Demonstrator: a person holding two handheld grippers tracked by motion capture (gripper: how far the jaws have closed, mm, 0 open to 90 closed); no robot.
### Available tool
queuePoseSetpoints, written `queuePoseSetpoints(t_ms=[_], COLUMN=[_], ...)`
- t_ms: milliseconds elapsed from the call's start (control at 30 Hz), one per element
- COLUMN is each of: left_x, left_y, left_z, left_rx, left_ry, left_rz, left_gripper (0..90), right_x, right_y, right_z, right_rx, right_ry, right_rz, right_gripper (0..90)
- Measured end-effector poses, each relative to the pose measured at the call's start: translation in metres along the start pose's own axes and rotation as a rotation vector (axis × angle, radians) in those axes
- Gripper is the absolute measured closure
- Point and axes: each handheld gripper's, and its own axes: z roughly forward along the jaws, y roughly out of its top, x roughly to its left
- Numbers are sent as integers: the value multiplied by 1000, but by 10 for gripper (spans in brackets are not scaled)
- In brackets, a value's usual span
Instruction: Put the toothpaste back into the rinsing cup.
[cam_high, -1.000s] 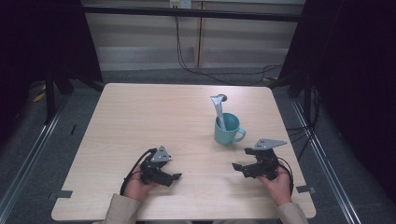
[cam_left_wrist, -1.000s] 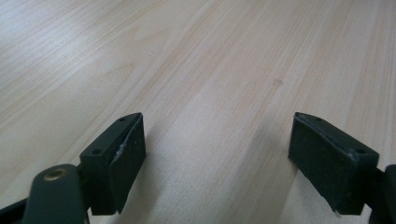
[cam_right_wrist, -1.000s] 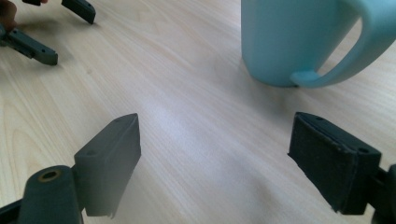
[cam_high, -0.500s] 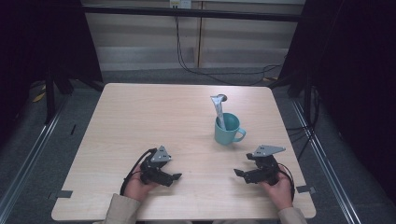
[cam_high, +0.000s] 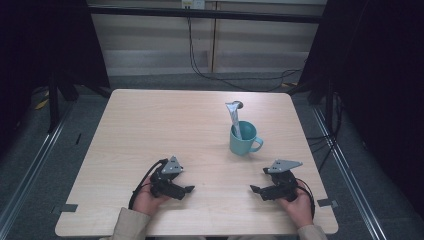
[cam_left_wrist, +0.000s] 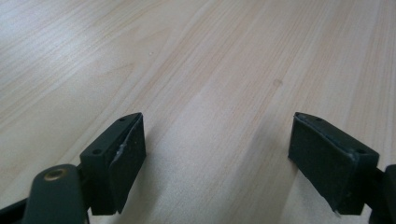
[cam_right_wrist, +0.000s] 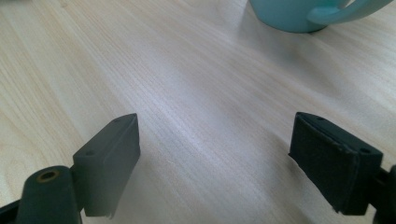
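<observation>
resting low on the counter (cam_high: 150, 125), we hold both grippers with their jaws spread wide and nothing between them. the mug (cam_high: 243, 139) stands upright on the far right part of the counter, and it is our landmark. a soft tube (cam_high: 233, 119) leans inside the mug, its flat crimped end sticking up above the rim on the far side. the mug's handle (cam_high: 256, 145) points toward the near right.

the mug looks hard and glazed, so we judge it stiff, fairly heavy for its size and a bit slippery; the wall at the rim or the handle would give the surest hold. the tube looks light and squashy, likely to bend or slip, so we would pinch it gently on the flat end above the mug.

our right gripper (cam_high: 256, 190) sits on the near side of the mug, a little to its right and well apart from it. in the right gripper view the mug's base (cam_right_wrist: 299, 14) lies ahead of the right-hand jaw, outside the gap. our left gripper (cam_high: 188, 189) lies near and left of the mug, farther off, facing bare wood.
</observation>
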Motion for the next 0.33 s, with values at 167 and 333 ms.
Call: queuePoseSetpoints(t_ms=[167, 333], left_x=[0, 0], left_y=[0, 0], left_z=[0, 0], left_rx=[1, 1], left_ry=[0, -1], left_rz=[2, 2], left_gripper=[187, 187], right_x=[-1, -1], right_y=[-4, -6], right_z=[2, 2], right_rx=[-1, -6], right_ry=[4, -1], right_rz=[6, -4], right_gripper=[153, 143])
